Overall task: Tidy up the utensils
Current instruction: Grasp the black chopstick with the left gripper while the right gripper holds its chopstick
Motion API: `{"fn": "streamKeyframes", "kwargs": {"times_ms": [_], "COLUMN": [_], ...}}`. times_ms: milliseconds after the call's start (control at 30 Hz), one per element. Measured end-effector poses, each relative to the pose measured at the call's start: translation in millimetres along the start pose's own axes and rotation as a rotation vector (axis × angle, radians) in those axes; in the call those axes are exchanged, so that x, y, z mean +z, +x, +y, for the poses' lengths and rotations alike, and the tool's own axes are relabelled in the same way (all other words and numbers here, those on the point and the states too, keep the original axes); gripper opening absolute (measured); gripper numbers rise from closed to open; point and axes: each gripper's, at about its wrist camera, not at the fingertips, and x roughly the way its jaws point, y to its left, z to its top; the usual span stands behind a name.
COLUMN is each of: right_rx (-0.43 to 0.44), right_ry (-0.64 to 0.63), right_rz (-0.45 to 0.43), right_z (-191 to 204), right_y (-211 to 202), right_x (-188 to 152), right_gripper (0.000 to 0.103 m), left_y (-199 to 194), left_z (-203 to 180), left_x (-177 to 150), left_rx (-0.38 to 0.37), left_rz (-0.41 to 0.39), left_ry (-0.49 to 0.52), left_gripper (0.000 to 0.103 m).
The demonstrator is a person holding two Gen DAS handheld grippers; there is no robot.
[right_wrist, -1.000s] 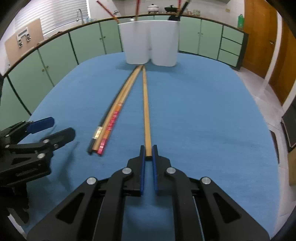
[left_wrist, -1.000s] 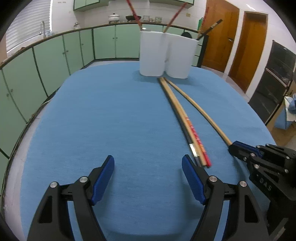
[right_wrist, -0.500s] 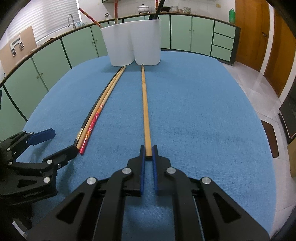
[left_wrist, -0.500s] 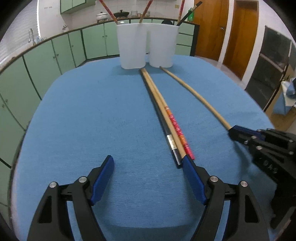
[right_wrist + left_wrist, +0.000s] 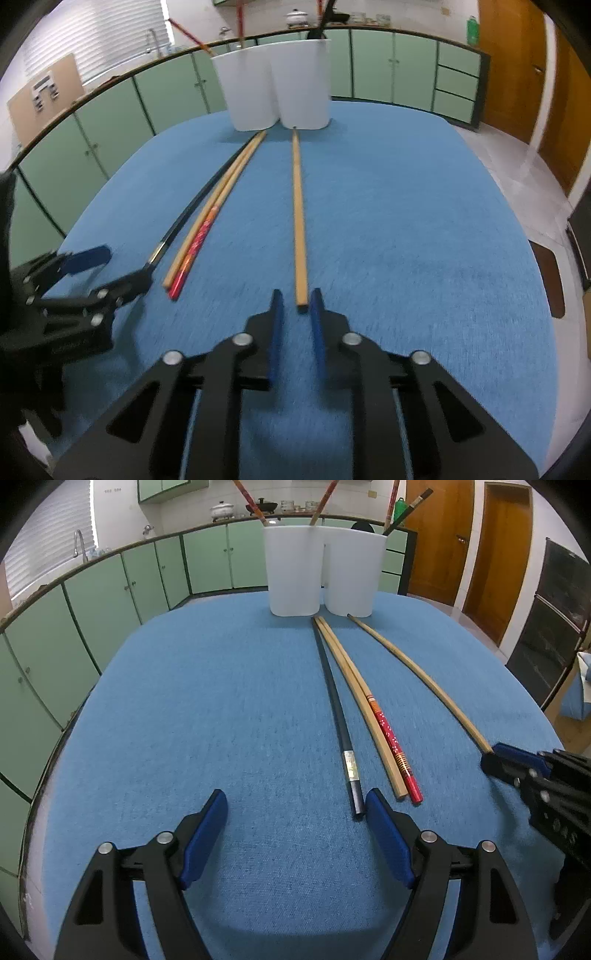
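Note:
A lone bamboo chopstick (image 5: 299, 214) lies on the blue table mat, its near end just ahead of my right gripper (image 5: 296, 308), whose jaws stand slightly apart and no longer touch it. It also shows in the left wrist view (image 5: 417, 672). A black chopstick (image 5: 338, 716), a bamboo one (image 5: 360, 705) and a red-patterned one (image 5: 393, 747) lie side by side. My left gripper (image 5: 295, 812) is open, its right finger (image 5: 384, 827) next to the black chopstick's end. Two white holders (image 5: 321, 572) with several chopsticks stand at the far edge.
The blue mat (image 5: 221, 709) covers a rounded table. Green cabinets (image 5: 110, 602) curve around behind it, and wooden doors (image 5: 495, 550) stand at the right. The table edge drops off at the right side (image 5: 532, 258).
My right gripper has opened and let go of the lone bamboo chopstick, which now lies on the mat. My left gripper has shifted right, up to the black chopstick's end.

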Motion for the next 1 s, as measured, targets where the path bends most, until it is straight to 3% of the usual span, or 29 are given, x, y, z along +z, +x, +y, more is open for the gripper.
{"fn": "streamKeyframes", "kwargs": {"times_ms": [467,567,600,833,1000], "right_rx": [-0.021,-0.021,-0.015,-0.007,-0.007], "right_ry": [0.008,-0.003,-0.002,0.018,0.014], "right_rz": [0.006,0.009,0.011,0.002,-0.014], "right_z": [0,1,1,-1,-2], "right_y": [8,10,11,6,-5], "right_x": [8,10,10,7,6], "right_gripper": [0.022,0.013,0.006,0.006,0.006], "left_y": [6,7,7,4,1], "left_z": [-11,-13,-14,-24,-16], "left_x": [6,8,8,9,6], "left_rx": [-0.025,-0.028,-0.032,-0.058,-0.095], "left_rz": [0.001,0.001,-0.003,-0.021,-0.027], "left_ry": [0.012,0.011,0.01,0.026,-0.021], "left_gripper": [0.072,0.069,0.061,0.012,0.007]}}
